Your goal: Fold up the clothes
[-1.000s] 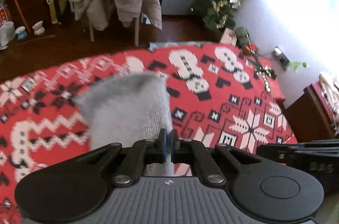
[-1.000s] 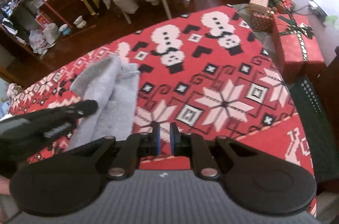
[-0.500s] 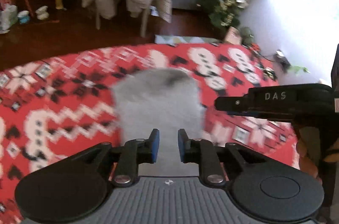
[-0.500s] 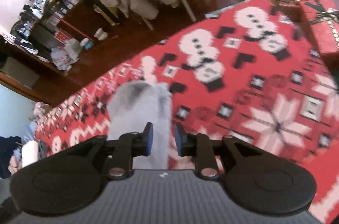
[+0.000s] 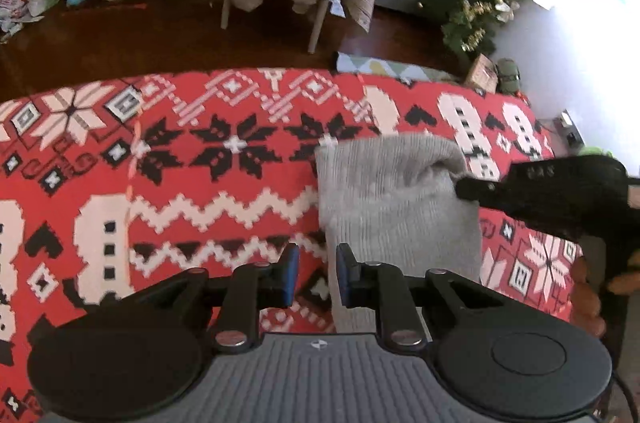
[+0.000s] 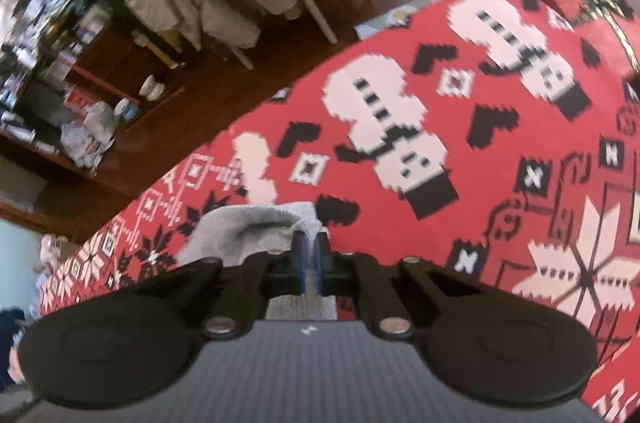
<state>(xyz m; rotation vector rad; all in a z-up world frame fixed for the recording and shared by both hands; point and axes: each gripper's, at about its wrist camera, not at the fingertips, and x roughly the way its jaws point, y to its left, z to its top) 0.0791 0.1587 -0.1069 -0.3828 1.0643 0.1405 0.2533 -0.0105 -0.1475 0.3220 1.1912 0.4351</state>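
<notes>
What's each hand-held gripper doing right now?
Left hand-held gripper: open, holding nothing.
Right hand-held gripper: jaws closing on the far edge of the grey knit garment.

A: Our left gripper (image 5: 314, 275) is black, with blue pads on its fingers (image 5: 291, 273), silver screws and a ribbed grey body.

B: Our right gripper (image 6: 310, 259) matches; at right of the left view, it bears pale lettering.
</notes>
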